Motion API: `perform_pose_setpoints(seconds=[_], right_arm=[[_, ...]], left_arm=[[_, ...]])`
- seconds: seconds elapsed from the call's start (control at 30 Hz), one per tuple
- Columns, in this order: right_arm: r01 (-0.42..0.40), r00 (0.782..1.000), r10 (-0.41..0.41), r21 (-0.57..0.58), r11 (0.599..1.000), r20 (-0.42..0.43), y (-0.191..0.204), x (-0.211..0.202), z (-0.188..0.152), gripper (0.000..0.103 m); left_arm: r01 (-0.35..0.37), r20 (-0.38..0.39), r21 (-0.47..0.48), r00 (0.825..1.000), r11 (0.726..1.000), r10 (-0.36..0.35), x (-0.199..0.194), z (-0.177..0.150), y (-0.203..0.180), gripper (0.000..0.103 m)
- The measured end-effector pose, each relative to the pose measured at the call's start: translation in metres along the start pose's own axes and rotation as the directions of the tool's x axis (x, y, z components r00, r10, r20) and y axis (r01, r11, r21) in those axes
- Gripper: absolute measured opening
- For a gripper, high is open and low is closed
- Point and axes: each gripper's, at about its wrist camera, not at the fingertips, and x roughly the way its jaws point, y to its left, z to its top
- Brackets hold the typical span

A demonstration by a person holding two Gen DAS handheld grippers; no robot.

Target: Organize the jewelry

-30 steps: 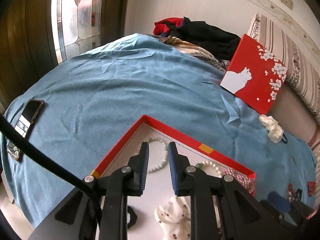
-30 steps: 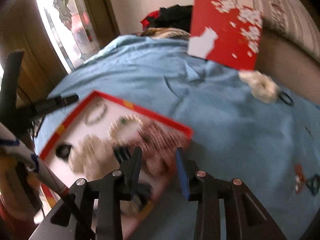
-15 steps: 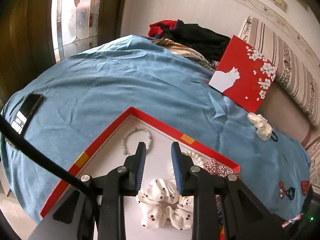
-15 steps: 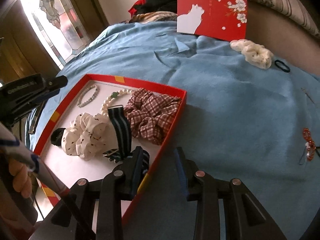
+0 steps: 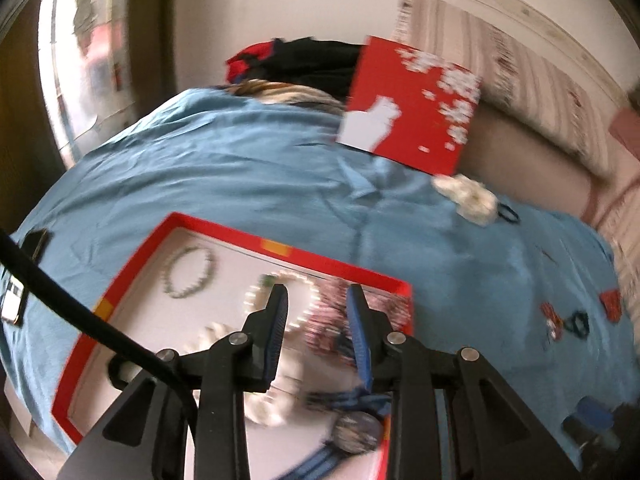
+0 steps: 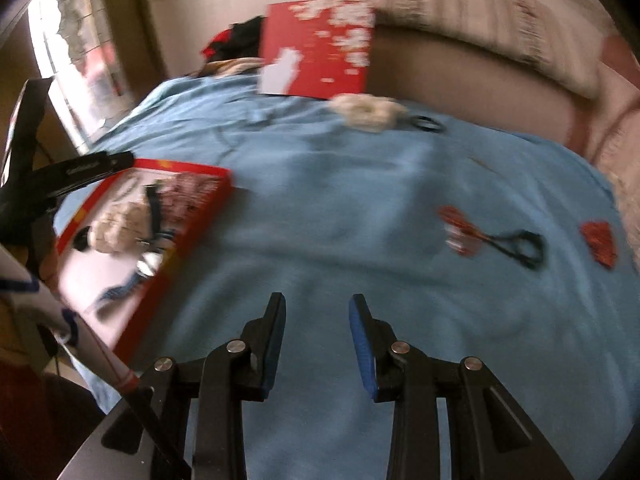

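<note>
The red tray point(image 5: 340, 270) on the blue blanket point(image 6: 340, 208) holds bead bracelets and scrunchies, all blurry. Left gripper point(image 5: 316, 328) hovers over it, spread, empty. Right gripper point(image 6: 318, 340), also spread, sees the red hair clip point(image 6: 460, 230) better.

Light-blue cloth bedspread point(image 6: 360, 208) is showing plain blue. Red-rimmed shallow tray point(image 5: 224, 227) is showing white inside w/ orange patches. Square red lid point(image 5: 412, 104) is carrying white cat & blossom print. Red-white plaid scrunchie point(image 5: 332, 320).
</note>
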Motion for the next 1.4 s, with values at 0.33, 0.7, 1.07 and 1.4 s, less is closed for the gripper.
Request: perform_pose_setpoints(seconds=[0.33, 0.7, 1.07, 1.4], right_arm=[[0.061, 0.998, -0.057, 0.186, 0.981, -0.029, -0.081, -0.026, -0.051, 0.035], [0.057, 0.998, -0.057, 0.230, 0.971, -0.009, -0.107, -0.046, -0.086, 0.036], [0.066, 0.997, -0.074, 0.222, 0.973, 0.024, -0.119, -0.059, -0.082, 0.036], [0.060, 0.994, -0.082, 0.285, 0.957, 0.068, -0.176, -0.029, -0.044, 0.037]], left_arm=[[0.086, -0.009, 0.164, 0.996, 0.983, -0.085, -0.021, -0.048, -0.066, 0.034], [0.171, -0.073, 0.196, 0.984, 0.966, -0.160, -0.055, -0.095, -0.111, 0.037], [0.222, -0.094, 0.192, 0.974, 0.956, -0.207, -0.074, -0.089, -0.148, 0.049], [0.167, -0.129, 0.186, 0.981, 0.968, -0.144, -0.022, -0.069, -0.161, 0.053]])
